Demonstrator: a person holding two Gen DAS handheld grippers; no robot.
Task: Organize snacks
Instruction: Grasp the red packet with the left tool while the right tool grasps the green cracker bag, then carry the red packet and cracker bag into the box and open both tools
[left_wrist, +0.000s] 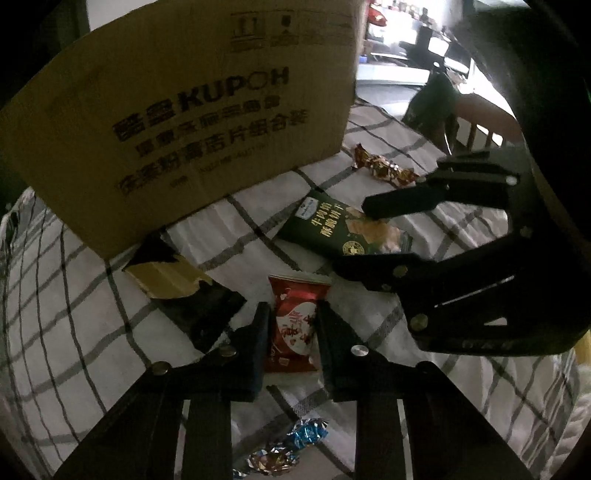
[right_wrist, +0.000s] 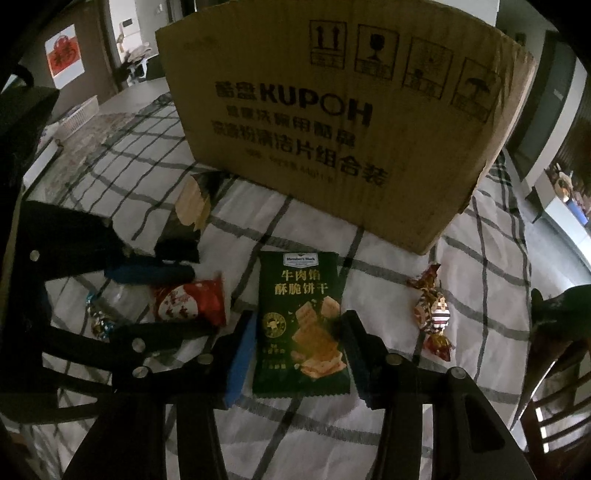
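The left gripper (left_wrist: 291, 325) is clenching the red packet (left_wrist: 295, 325); the right gripper (right_wrist: 299, 350) is straddling the green biscuit packet (right_wrist: 301, 321), fingers released, both probably bound for the cardboard box (right_wrist: 332, 122)

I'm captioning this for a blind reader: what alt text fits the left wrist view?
The left gripper closes on a red snack packet on a checked tablecloth. Beyond lie a green cracker bag, the right gripper and a cardboard box.
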